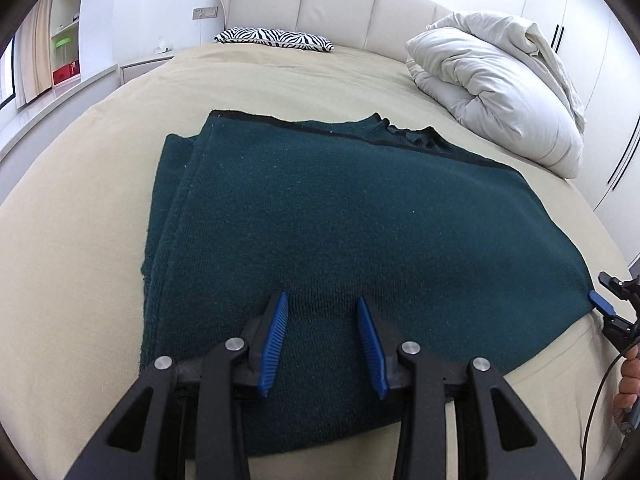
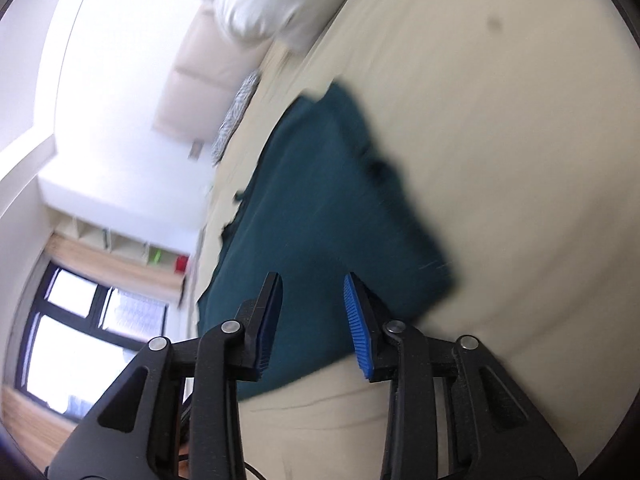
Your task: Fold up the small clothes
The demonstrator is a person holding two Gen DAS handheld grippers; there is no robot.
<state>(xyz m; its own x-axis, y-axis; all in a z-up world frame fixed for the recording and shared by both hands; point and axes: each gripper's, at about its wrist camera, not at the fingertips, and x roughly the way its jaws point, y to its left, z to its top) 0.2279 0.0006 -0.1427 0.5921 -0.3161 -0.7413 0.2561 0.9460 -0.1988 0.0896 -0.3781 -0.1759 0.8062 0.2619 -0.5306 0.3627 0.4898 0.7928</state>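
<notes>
A dark green knitted sweater (image 1: 340, 216) lies folded flat on the beige bed (image 1: 80, 240), with its collar at the far edge. My left gripper (image 1: 322, 300) is open and empty, just above the sweater's near edge. My right gripper (image 2: 312, 280) is open and empty, rolled on its side, over the sweater's (image 2: 320, 200) near right corner. In the left wrist view the right gripper (image 1: 604, 304) shows at the sweater's right corner. The right wrist view is blurred by motion.
A rolled white duvet (image 1: 500, 88) lies at the bed's far right. A zebra-print pillow (image 1: 276, 38) rests against the padded headboard (image 1: 340, 4). White wardrobes (image 1: 592, 40) stand to the right. A shelf and window are at the left.
</notes>
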